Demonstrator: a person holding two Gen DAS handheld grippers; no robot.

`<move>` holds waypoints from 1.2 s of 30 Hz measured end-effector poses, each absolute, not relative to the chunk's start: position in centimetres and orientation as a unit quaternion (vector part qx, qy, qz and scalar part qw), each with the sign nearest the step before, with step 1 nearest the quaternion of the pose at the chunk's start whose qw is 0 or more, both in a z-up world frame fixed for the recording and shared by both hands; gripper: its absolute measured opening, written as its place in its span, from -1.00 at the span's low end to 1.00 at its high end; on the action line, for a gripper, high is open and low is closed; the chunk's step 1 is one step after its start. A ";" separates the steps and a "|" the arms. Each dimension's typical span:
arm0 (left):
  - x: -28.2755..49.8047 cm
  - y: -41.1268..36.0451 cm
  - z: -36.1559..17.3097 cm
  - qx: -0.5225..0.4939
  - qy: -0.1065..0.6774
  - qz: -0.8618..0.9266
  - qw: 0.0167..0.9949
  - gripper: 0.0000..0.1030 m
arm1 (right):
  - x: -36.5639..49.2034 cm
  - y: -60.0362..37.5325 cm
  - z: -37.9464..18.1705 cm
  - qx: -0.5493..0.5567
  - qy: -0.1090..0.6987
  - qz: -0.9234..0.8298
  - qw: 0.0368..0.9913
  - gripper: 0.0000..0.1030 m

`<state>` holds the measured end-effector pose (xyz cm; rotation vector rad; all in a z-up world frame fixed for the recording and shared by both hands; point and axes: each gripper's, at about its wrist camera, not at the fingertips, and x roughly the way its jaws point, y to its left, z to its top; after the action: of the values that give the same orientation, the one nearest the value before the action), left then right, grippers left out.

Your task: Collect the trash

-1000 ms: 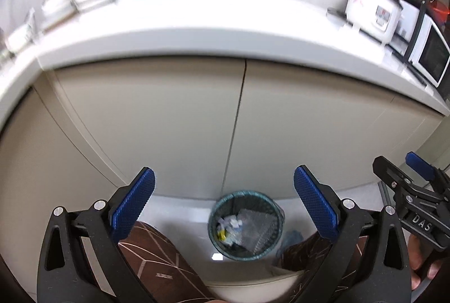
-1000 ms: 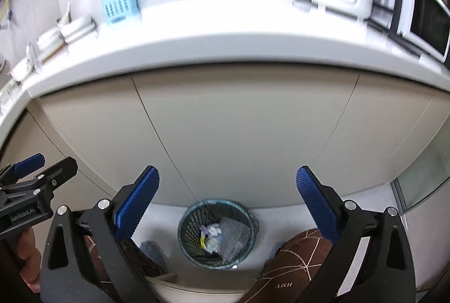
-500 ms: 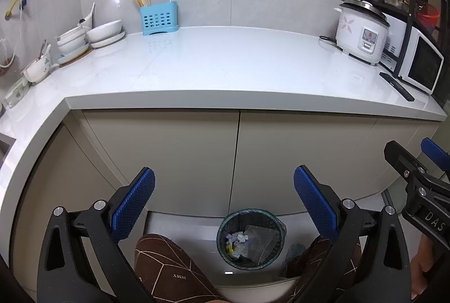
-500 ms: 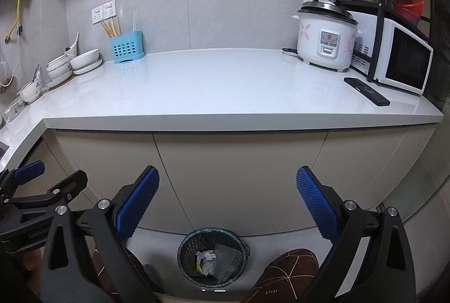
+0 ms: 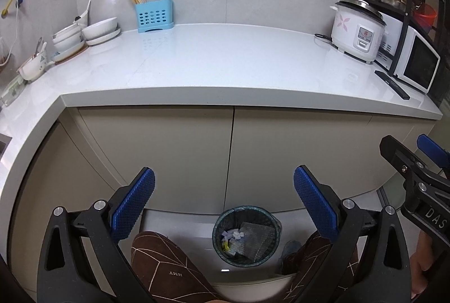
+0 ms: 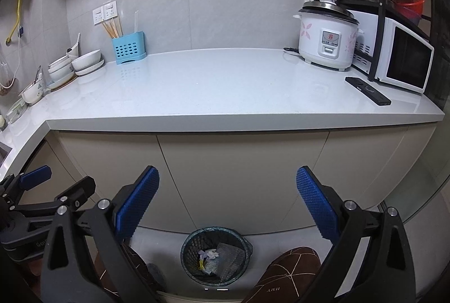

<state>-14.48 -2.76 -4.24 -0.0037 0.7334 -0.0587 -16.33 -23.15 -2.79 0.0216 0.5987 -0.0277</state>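
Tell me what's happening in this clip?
A person stands at a kitchen counter holding two tongs, left and right, both open and empty. On the floor between their feet, a bin already holds scraps. No loose trash shows on the counter.

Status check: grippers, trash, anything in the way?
Left gripper open, empty. Right gripper open, empty. Trash bin on floor, wrappers inside. Countertop: no trash seen.

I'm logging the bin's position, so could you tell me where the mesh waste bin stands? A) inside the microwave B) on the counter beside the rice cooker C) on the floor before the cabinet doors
C: the mesh waste bin stands on the floor, below the cabinet doors.
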 end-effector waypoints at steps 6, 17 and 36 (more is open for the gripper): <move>-14.4 -2.7 -4.5 0.000 0.360 -0.031 0.932 0.89 | -16.3 -22.8 -2.9 0.008 0.296 -0.014 0.955 0.83; -14.3 -2.5 -4.3 -0.002 0.358 -0.027 0.933 0.89 | -16.2 -22.7 -3.0 0.006 0.298 -0.011 0.954 0.83; -14.6 -2.4 -4.2 -0.001 0.359 -0.030 0.933 0.89 | -15.8 -23.5 -4.1 0.008 0.307 -0.016 0.952 0.83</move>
<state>-14.55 -2.45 -4.20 -0.0029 0.7337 -0.0604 -15.84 -23.52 -4.08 0.0162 0.6242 -0.0316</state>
